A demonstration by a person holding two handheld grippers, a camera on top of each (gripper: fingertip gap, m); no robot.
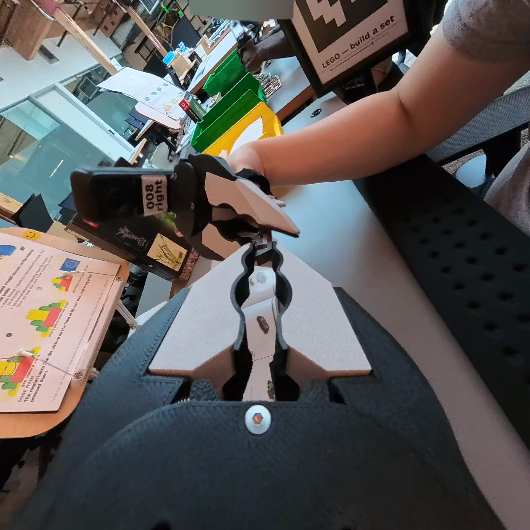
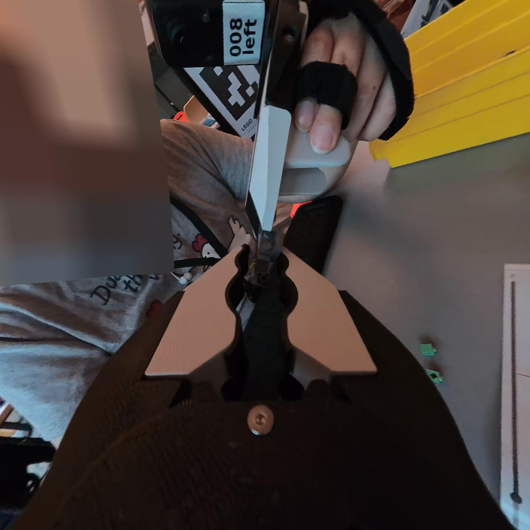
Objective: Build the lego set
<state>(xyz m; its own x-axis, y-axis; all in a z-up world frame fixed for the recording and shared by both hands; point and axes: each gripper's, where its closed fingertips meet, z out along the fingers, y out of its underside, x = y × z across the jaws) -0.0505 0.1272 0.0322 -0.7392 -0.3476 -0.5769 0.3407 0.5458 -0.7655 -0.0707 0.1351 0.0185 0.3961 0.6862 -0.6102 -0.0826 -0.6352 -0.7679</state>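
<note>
My two grippers meet tip to tip above the white table (image 1: 329, 229). My left gripper (image 1: 262, 249) is shut on a small dark and grey lego piece (image 1: 261, 253). The right gripper (image 1: 256, 235) comes in from the upper left, its tips touching that piece. In the right wrist view my right gripper (image 2: 262, 258) is shut on a small black lego piece (image 2: 263, 276). The left gripper (image 2: 268, 233) comes down from above onto a grey piece (image 2: 266, 246) joined to the black one. How the pieces fit together is hidden by the fingers.
A small brown piece (image 1: 262, 324) lies on white paper under my left fingers. Two green pieces (image 2: 428, 350) lie on the table by a white sheet (image 2: 516, 372). An instruction board (image 1: 43, 315), green bins (image 1: 229, 94) and a yellow bin (image 2: 459, 86) stand around. A black perforated panel (image 1: 459, 258) runs along the right. Only a small space, under 4 cm, lies between the two pairs of fingers.
</note>
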